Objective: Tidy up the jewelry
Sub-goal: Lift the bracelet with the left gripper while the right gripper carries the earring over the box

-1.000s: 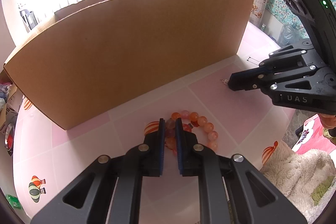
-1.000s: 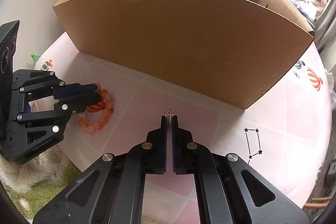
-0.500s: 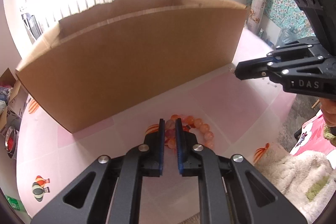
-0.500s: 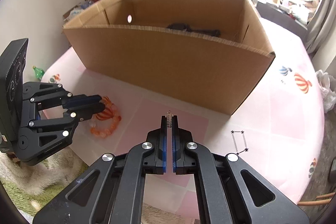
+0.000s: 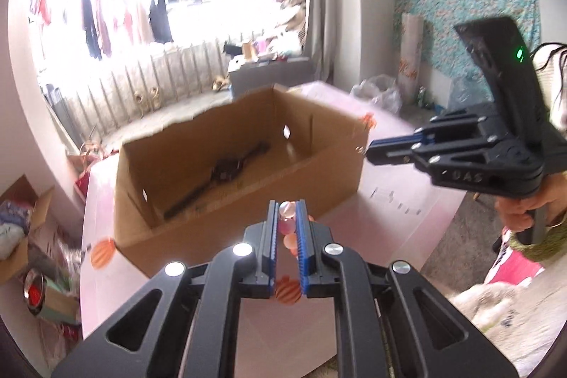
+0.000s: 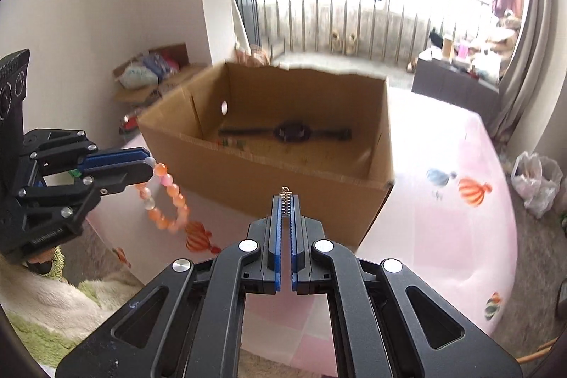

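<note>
Left gripper clamps the bracelet, right gripper clamps an earring. Both airborne; the box drop remains.

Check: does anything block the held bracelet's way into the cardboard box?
Only the box's near wall lies between; the beaded bracelet, held by the left gripper, hangs short of it. The top is open.

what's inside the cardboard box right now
Inside the cardboard box, a dark wristwatch lies flat on the bottom beside some small blurred bits. The near wall hides the front strip of the floor.
</note>
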Available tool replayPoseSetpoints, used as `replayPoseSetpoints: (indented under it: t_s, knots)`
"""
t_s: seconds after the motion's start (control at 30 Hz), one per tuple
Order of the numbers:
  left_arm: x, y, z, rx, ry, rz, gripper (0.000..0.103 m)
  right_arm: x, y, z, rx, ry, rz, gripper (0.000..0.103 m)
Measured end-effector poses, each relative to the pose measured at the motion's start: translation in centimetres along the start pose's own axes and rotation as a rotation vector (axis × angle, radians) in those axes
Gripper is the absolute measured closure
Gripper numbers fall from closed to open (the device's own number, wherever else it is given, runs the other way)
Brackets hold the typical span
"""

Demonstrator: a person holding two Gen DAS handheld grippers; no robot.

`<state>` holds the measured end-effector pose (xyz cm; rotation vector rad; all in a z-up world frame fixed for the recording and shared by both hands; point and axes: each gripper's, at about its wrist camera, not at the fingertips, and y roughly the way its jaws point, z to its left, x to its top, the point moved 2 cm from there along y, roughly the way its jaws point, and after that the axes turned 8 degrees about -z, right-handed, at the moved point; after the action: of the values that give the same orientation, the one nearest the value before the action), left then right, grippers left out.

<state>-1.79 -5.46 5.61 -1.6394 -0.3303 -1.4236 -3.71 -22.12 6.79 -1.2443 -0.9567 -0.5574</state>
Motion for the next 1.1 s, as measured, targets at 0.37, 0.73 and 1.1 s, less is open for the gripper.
replayPoseSetpoints:
  t_s: [0.37,0.73,1.1]
  knots:
    - [7.5,-0.7,0.6,-0.114,-0.017,-0.09,0.094,5.5,-2.8,-2.9,-0.049,0.025,-0.187,0.101]
    - [8.9,10.6,1.2,-0.203,-0.162,0.091,0.094,6.0,-0.6,-7.4,-0.073,0.097,-0.183,0.101]
    - [5.9,21.1,-0.5,-0.366,-0.383,0.374,0.094,5.2,0.9,-9.7,-0.076,0.156,-0.141,0.101]
